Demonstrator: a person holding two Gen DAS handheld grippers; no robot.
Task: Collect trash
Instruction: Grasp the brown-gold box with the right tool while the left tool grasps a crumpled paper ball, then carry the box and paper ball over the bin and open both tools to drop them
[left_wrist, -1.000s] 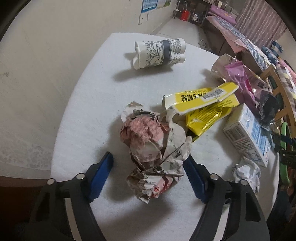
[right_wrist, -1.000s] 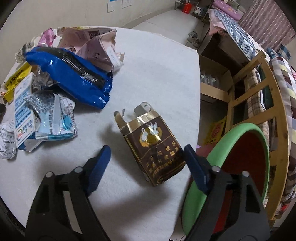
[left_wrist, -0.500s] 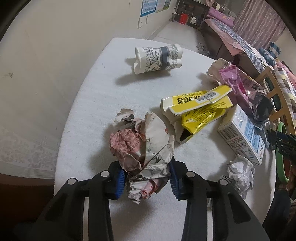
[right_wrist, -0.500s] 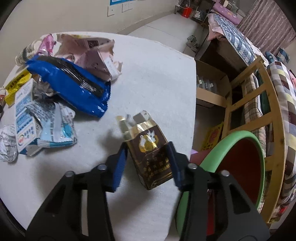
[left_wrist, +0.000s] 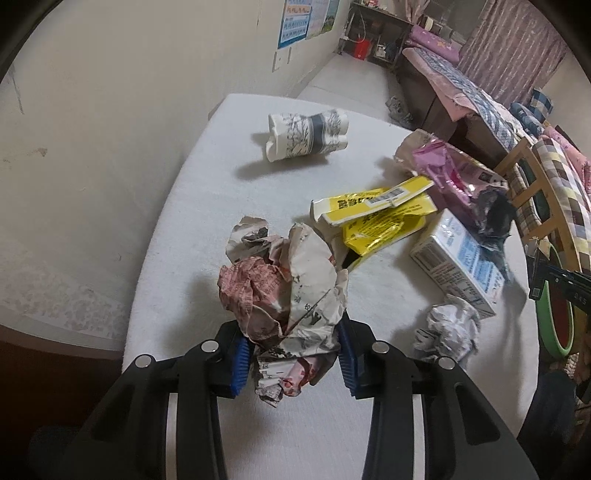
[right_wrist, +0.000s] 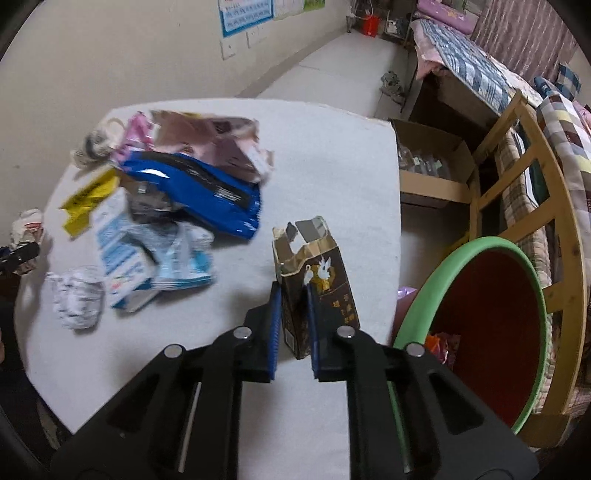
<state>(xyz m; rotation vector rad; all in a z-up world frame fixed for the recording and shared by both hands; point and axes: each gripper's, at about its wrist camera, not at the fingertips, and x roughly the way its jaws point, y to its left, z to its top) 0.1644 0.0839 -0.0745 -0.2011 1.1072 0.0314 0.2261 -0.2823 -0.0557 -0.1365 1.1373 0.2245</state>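
Note:
My left gripper (left_wrist: 293, 360) is shut on a crumpled newspaper wad (left_wrist: 295, 291), held just above the white table (left_wrist: 207, 192). My right gripper (right_wrist: 291, 332) is shut on a torn brown cigarette pack (right_wrist: 314, 284), lifted off the table (right_wrist: 332, 155) near its right edge. A red bin with a green rim (right_wrist: 484, 325) stands on the floor to the right of that pack; it also shows in the left wrist view (left_wrist: 554, 314). Other trash lies on the table: a crushed paper cup (left_wrist: 306, 134), yellow wrappers (left_wrist: 380, 214), a white-blue carton (left_wrist: 458, 262), a paper ball (left_wrist: 447, 325), a blue bag (right_wrist: 199, 192).
A pink wrapper (left_wrist: 443, 170) lies at the table's far right. A wooden chair (right_wrist: 524, 155) and a cardboard box (right_wrist: 432, 166) stand beyond the table's right edge. A bed (left_wrist: 461, 85) lies at the back. The wall (left_wrist: 110, 110) runs along the left.
Both grippers closed from wide open: the left onto the newspaper wad, the right onto the cigarette pack. Both have lifted their loads, and the right pack now stands more upright.

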